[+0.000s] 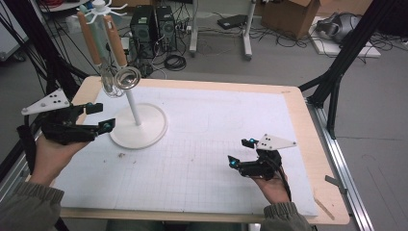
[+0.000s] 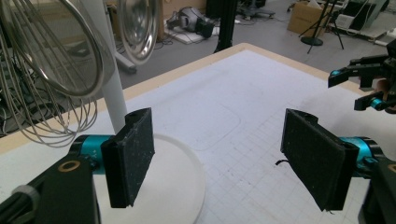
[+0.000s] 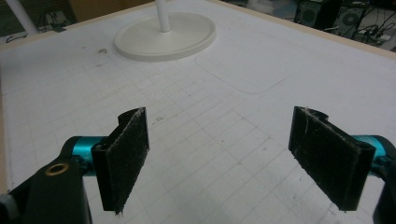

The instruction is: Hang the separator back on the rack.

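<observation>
A white utensil stand rises from a round base at the left of the mat. Hanging from its top hooks are wooden-handled tools, among them a wire whisk and a round metal strainer. My left gripper is open just left of the base, level with the pole. In the left gripper view the whisk, the strainer and the pole hang close ahead of the open left gripper. My right gripper is open over the mat's right half with nothing between its pads; its own view shows the right gripper and the base far off.
A white gridded mat covers the wooden tabletop. Black frame legs stand off the right edge. Computer towers, cables and a cardboard box sit on the floor beyond the table. The right gripper appears far off.
</observation>
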`<state>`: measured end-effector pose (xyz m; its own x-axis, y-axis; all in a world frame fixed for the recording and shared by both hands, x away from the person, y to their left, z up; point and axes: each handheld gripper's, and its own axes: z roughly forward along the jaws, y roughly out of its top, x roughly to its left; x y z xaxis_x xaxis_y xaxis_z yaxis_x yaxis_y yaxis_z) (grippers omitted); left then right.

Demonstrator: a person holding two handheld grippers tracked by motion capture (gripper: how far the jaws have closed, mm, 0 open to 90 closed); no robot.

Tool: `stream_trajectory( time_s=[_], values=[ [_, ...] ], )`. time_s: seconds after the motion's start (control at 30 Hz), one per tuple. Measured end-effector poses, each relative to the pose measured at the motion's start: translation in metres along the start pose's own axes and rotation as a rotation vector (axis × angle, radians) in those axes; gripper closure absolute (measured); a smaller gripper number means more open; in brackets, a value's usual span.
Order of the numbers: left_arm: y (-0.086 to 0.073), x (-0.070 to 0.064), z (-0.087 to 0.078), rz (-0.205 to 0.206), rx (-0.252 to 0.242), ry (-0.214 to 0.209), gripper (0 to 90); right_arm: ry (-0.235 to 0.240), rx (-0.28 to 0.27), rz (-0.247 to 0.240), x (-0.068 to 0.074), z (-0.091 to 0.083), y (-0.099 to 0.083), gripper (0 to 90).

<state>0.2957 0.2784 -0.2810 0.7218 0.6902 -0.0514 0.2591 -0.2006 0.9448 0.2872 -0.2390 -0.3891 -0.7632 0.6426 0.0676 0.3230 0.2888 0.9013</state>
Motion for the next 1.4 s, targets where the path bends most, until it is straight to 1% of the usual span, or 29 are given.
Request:
stream_trajectory(
  time_s=[0.17,0.53,0.73,0.93,1.1,1.17,1.23,1.4],
  values=[
    [-0.011,-0.001,0.002,-0.008,0.004,-0.004,25.9,0.000,0.002,-0.002,-0.001,0.000,-0.001,19.3],
    [-0.030,-0.004,0.006,-0.023,0.012,-0.001,24.8,-0.001,0.004,-0.001,-0.001,0.001,-0.001,19.3],
    [-0.042,-0.007,0.009,-0.023,0.020,0.000,24.9,-0.005,0.003,-0.004,-0.002,0.001,-0.001,19.3],
    [-0.052,-0.011,0.011,-0.018,0.030,-0.002,24.9,-0.005,0.006,0.000,-0.002,0.001,-0.001,19.3],
    [-0.059,-0.013,0.011,-0.024,0.027,0.006,24.8,-0.006,0.006,0.001,-0.002,0.001,-0.002,19.2],
    [-0.063,-0.013,0.011,-0.021,0.031,0.008,24.9,-0.006,0.006,0.000,-0.002,0.001,-0.002,19.2],
    [-0.068,-0.014,0.011,-0.028,0.029,0.008,24.9,-0.008,0.006,0.001,-0.002,0.001,-0.002,19.0],
    [-0.077,-0.016,0.011,-0.025,0.036,0.016,24.9,-0.012,0.010,-0.001,-0.002,0.001,-0.003,19.0]
  ],
)
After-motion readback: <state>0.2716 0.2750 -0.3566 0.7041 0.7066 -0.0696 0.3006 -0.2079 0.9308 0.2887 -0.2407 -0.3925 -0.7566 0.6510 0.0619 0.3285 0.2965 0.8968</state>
